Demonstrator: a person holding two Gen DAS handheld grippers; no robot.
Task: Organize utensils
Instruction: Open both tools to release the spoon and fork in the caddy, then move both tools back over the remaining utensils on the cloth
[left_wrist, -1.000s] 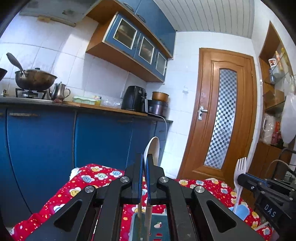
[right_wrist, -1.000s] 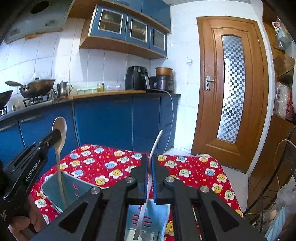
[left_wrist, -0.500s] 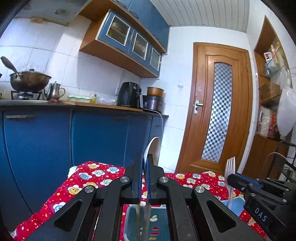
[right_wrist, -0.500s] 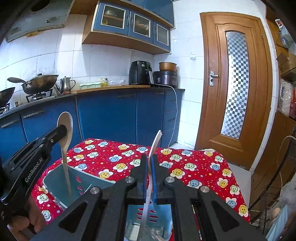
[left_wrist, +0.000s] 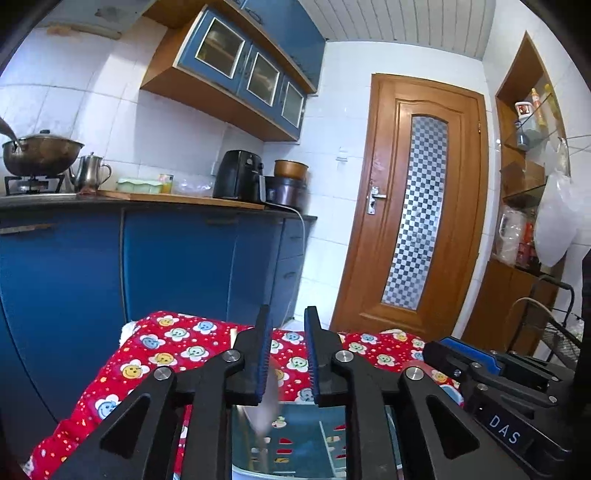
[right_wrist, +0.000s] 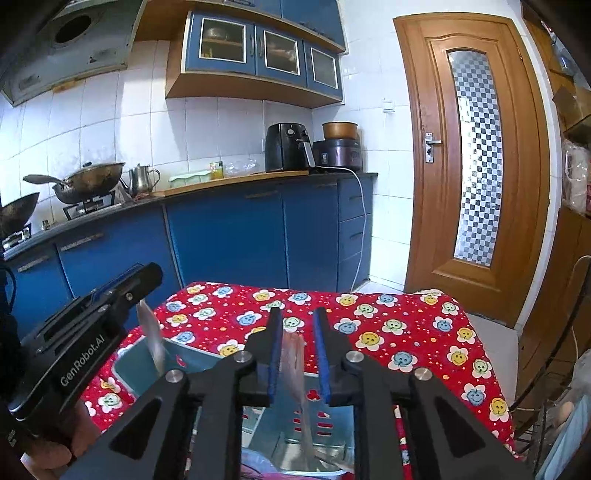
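Loosely, both grippers' fingers have just parted, a blurred spoon (left_wrist: 266, 402) and seemingly a fork (right_wrist: 295, 365) dropping between.

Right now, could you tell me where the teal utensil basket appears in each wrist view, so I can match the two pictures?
Left wrist view: the teal utensil basket sits at the bottom centre, behind the left tool.
Right wrist view: it appears at lower left to bottom centre, running behind the right tool.
Shared landmark: the wooden door stands right of centre in both views.
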